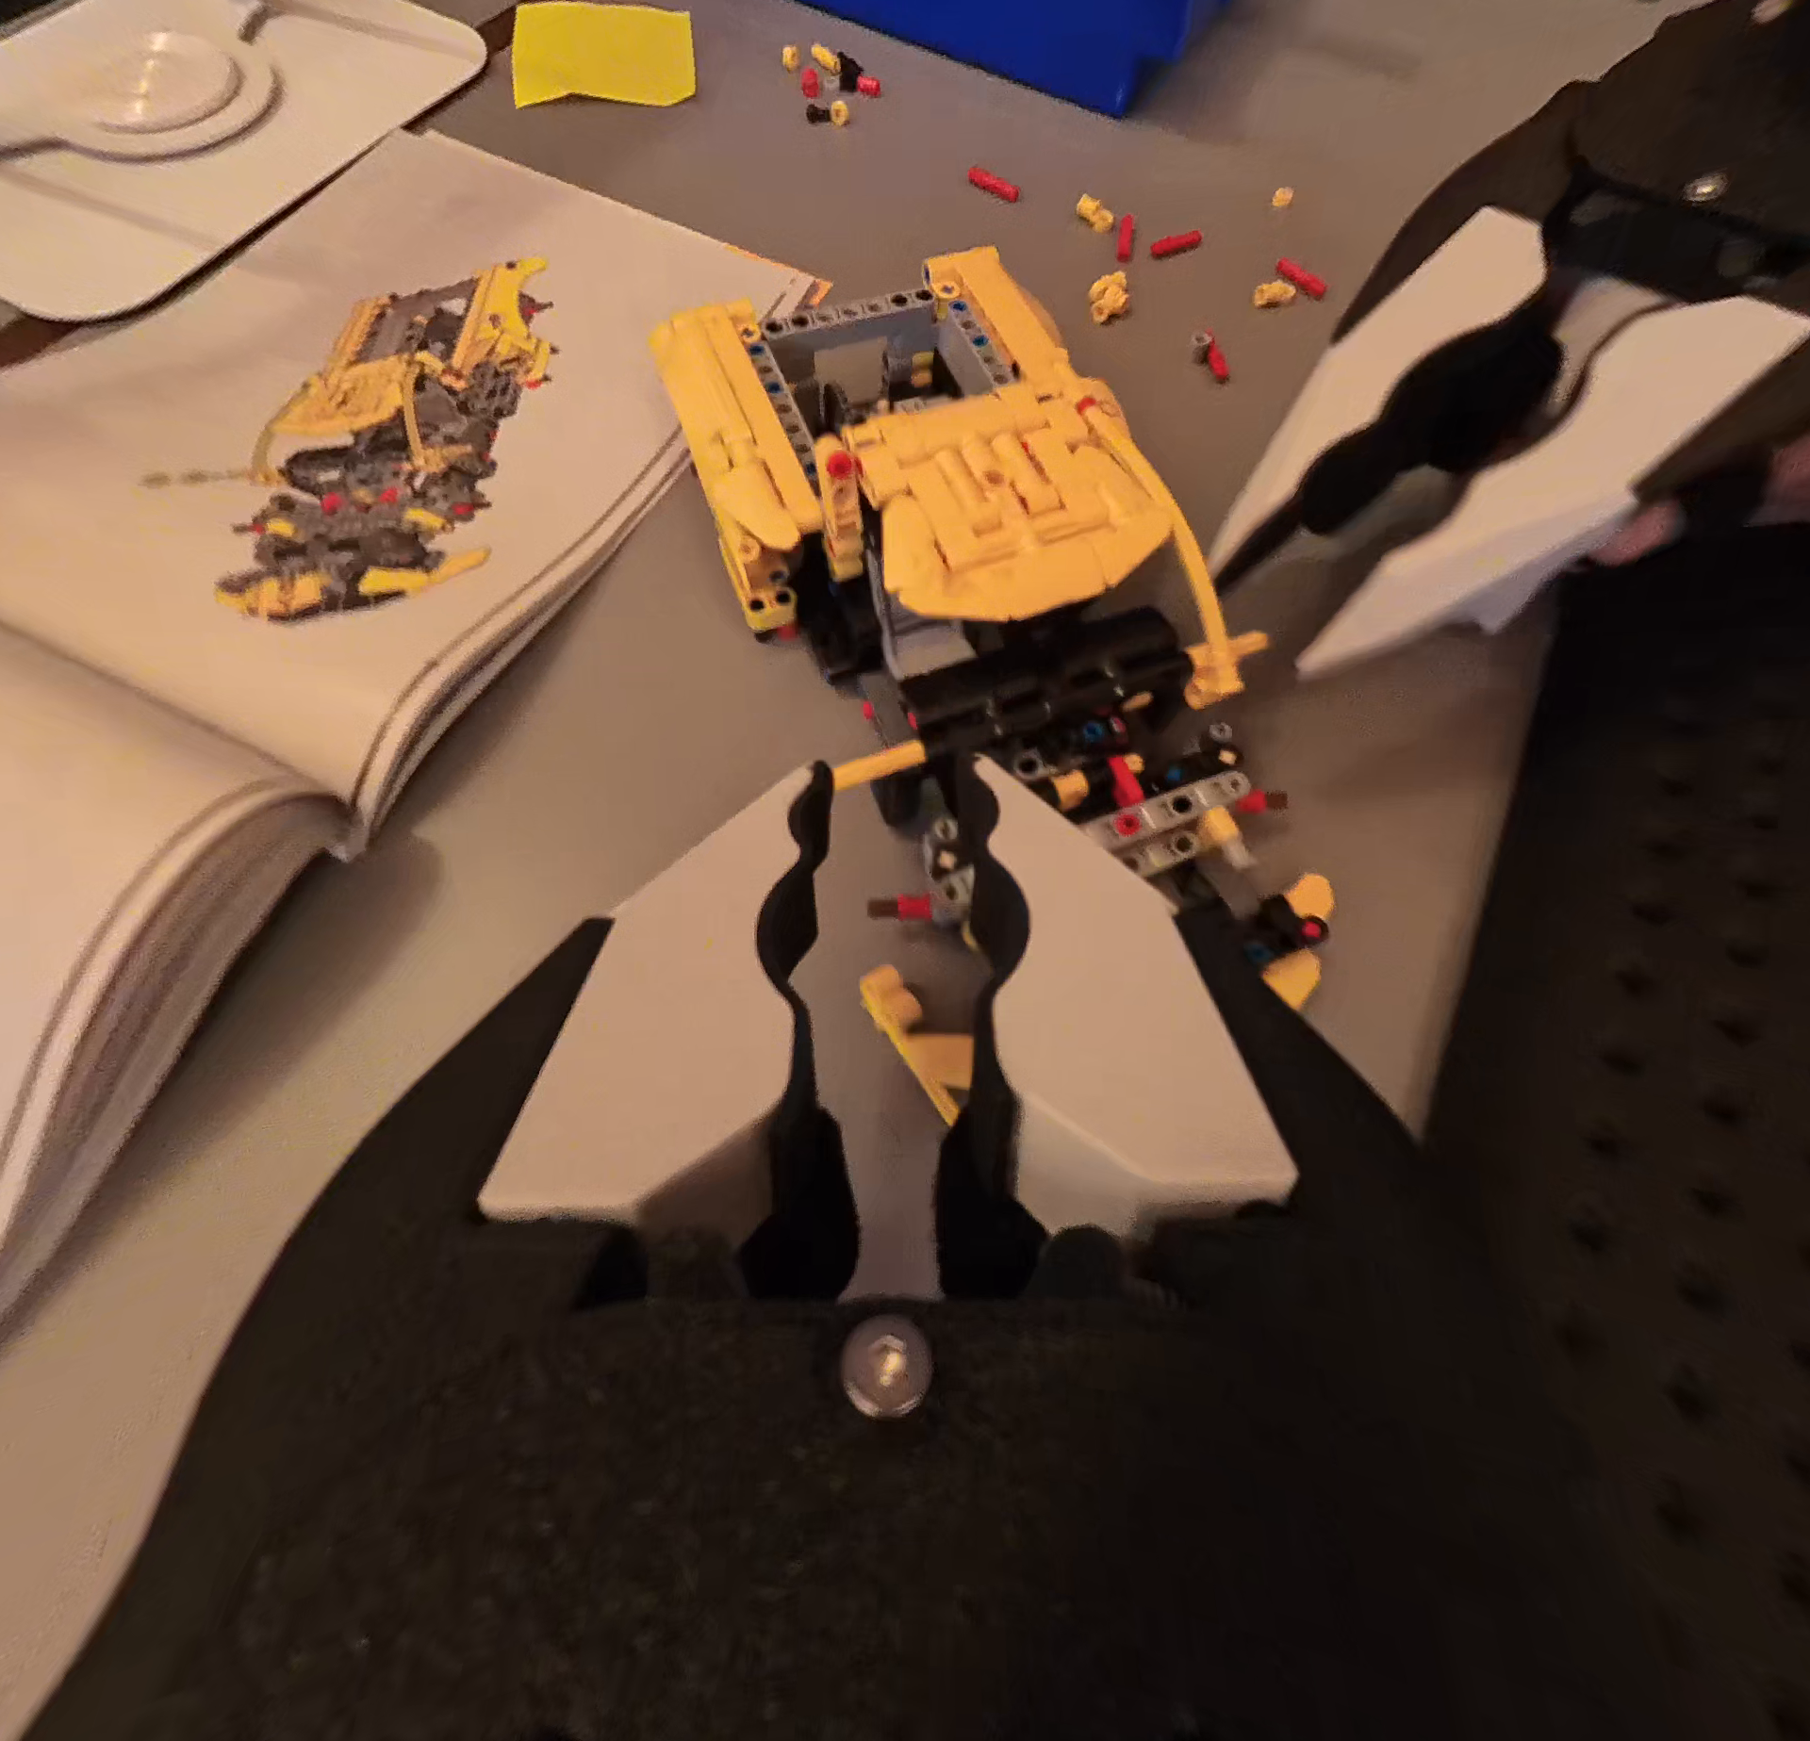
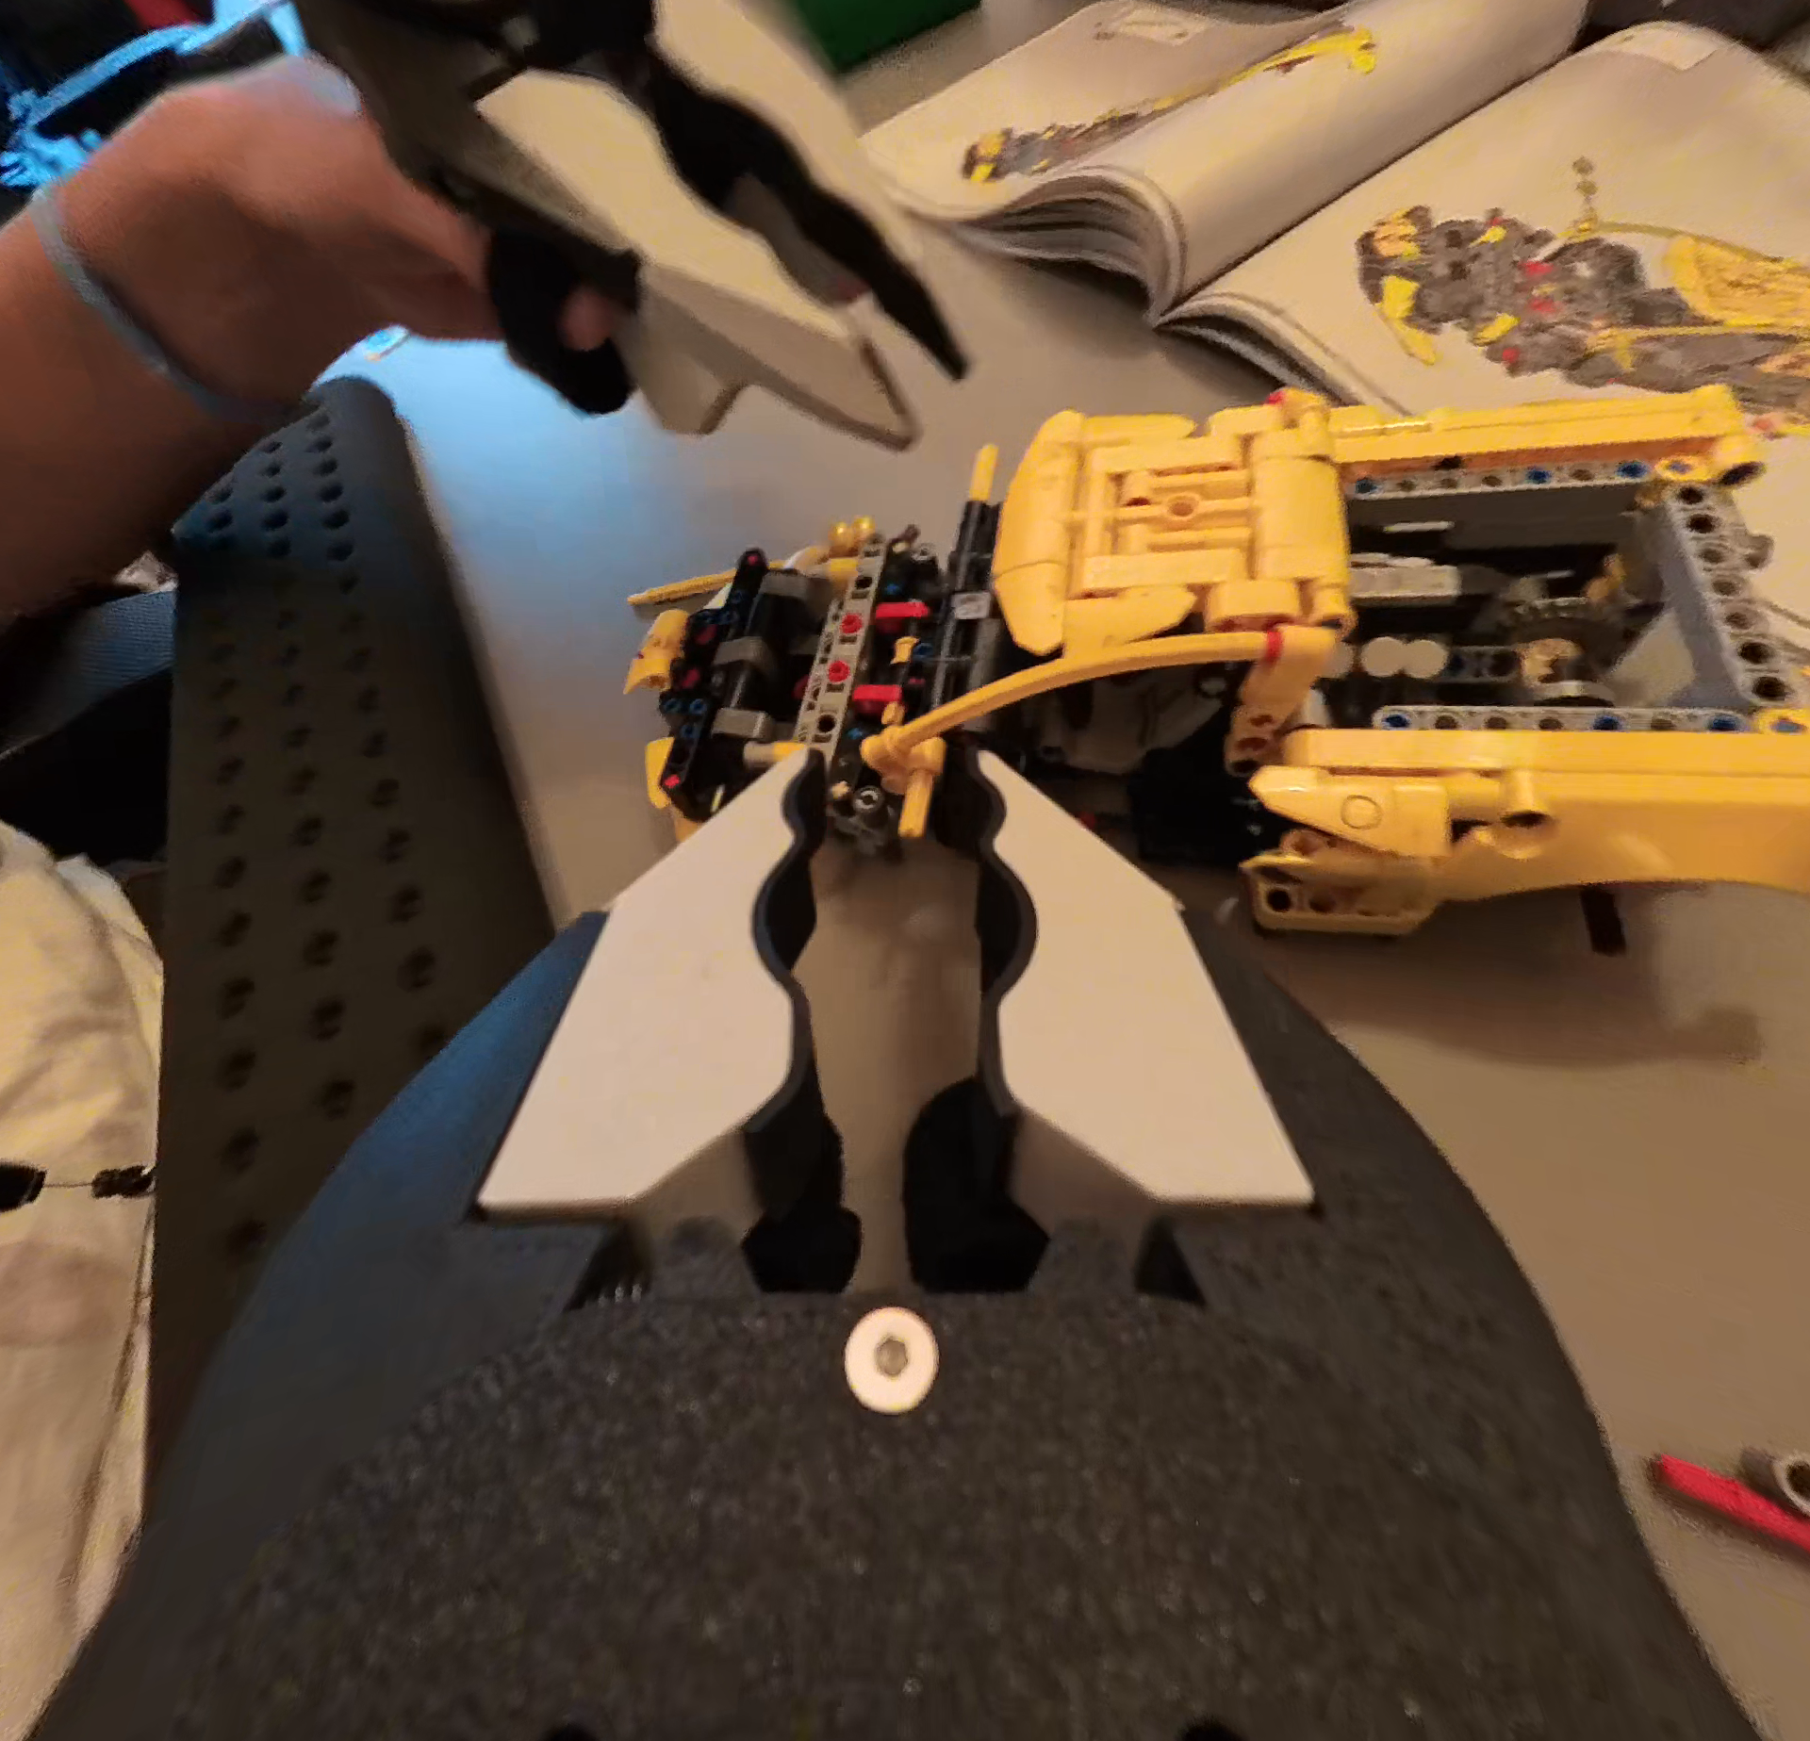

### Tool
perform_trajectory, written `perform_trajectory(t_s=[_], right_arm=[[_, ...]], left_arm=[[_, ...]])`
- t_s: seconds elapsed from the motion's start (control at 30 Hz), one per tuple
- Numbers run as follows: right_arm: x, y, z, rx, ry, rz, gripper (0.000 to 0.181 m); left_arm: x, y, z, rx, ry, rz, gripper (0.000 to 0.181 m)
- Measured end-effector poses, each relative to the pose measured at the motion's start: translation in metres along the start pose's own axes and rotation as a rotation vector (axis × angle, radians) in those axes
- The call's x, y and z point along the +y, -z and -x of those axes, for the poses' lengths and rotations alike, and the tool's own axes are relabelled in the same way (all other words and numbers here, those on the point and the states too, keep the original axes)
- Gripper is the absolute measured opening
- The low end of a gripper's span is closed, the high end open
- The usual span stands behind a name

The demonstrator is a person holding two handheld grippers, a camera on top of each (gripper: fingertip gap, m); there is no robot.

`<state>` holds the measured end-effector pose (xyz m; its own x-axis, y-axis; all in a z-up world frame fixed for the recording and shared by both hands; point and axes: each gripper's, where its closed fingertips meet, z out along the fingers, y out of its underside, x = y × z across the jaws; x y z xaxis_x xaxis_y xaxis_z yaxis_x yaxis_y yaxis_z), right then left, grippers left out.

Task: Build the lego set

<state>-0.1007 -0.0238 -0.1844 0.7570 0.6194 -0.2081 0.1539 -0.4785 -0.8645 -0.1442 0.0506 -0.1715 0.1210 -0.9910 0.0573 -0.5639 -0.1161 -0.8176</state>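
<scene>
Both grippers have their jaws partly apart and hold nothing: the left gripper (image 1: 891,773) points at the dark front end of the model (image 1: 940,480), the right gripper (image 2: 891,764) at the beams of that same end. The half-built yellow car lies mid-table (image 1: 627,715); it looks light and stiff but apt to shed panels and its thin flex rod (image 2: 1068,680), so the grey frame seems the safest hold. Beside it are the open manual (image 1: 323,519), loose pins (image 1: 1175,245), a blue bin (image 1: 979,0) and a chair back (image 2: 294,813).

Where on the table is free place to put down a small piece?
Bare patch between the open instruction book and the yellow model. Crowded behind the model: loose red and yellow pins are scattered toward the blue bin.
</scene>
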Motion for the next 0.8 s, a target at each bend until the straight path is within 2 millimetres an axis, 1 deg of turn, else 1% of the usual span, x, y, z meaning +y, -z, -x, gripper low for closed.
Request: perform_trajectory(t_s=[0.1, 0.17, 0.23, 0.27, 0.3, 0.33, 0.4, 0.5, 0.57, 0.6, 0.7, 0.8], right_arm=[[-0.012, 0.007, -0.017, 0.095, -0.013, -0.083, 0.023], [-0.012, 0.006, -0.024, 0.111, -0.056, -0.078, 0.022], [-0.006, -0.002, -0.019, 0.039, -0.157, -0.031, 0.023], [-0.007, -0.004, -0.018, 0.020, -0.213, -0.040, 0.022], [-0.010, -0.004, -0.016, -0.003, -0.257, -0.068, 0.015], [-0.013, -0.004, -0.014, -0.019, -0.288, -0.097, 0.011], [-0.013, -0.007, -0.013, -0.011, -0.333, -0.103, 0.008], [-0.014, -0.015, -0.004, -0.028, -0.336, -0.101, 0.009], [-0.014, -0.021, 0.000, -0.020, -0.288, -0.092, 0.009], [-0.013, -0.023, 0.002, -0.016, -0.259, -0.086, 0.009], [-0.013, -0.022, 0.003, -0.009, -0.197, -0.089, 0.010], [-0.017, -0.016, -0.001, 0.008, -0.176, -0.119, 0.010]], left_arm=[[0.017, 0.013, -0.005, -0.004, 0.052, -0.008, 0.026], [0.034, 0.020, -0.005, -0.037, 0.048, 0.037, 0.028], [0.048, 0.029, -0.006, -0.047, 0.060, 0.066, 0.028], [0.053, 0.034, -0.009, -0.037, 0.079, 0.072, 0.029], [0.057, 0.038, -0.014, -0.023, 0.102, 0.072, 0.029], [0.061, 0.043, -0.020, -0.010, 0.121, 0.070, 0.029], [0.068, 0.051, -0.027, -0.026, 0.134, 0.068, 0.029], [0.066, 0.056, -0.038, -0.041, 0.129, 0.036, 0.029], [0.063, 0.054, -0.042, -0.056, 0.118, 0.024, 0.029], [0.063, 0.052, -0.040, -0.080, 0.107, 0.028, 0.029], [0.069, 0.049, -0.025, -0.177, 0.048, 0.063, 0.029], [0.065, 0.051, -0.009, -0.208, 0.028, 0.040, 0.030]])
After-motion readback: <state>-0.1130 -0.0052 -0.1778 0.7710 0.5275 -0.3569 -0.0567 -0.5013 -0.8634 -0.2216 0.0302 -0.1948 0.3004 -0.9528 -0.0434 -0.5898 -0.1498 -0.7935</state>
